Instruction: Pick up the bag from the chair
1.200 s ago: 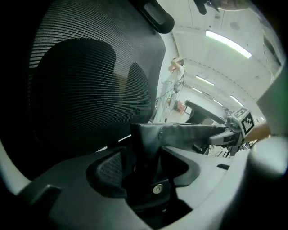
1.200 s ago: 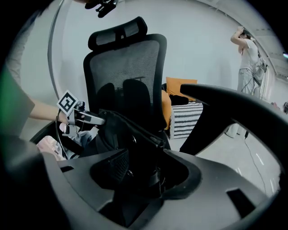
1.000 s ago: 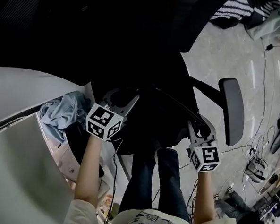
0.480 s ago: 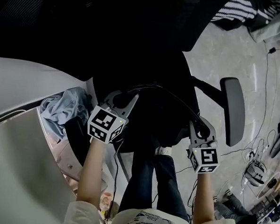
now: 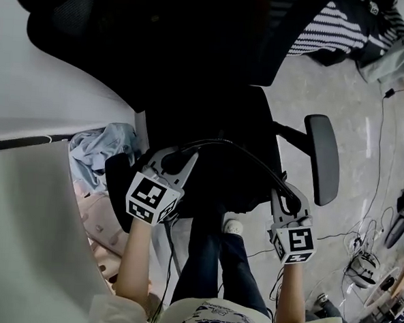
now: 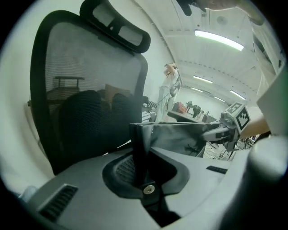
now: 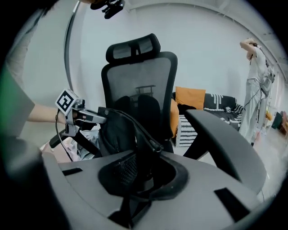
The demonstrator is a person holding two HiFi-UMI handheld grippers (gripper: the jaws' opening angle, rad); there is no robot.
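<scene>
The bare left forearm [image 5: 136,262] and right forearm [image 5: 290,292] reach forward, grey left gripper [image 5: 177,156] and right gripper [image 5: 287,194] each clamped on the black fabric bag [image 7: 114,130].

my head camera looks steeply down over both arms onto the chair [image 5: 195,54]. each gripper camera sits close behind its own jaws, facing the backrest. the left one sees my right gripper [image 6: 211,131], the right one my left gripper [image 7: 99,118]; both share the bag [image 7: 114,130].
</scene>
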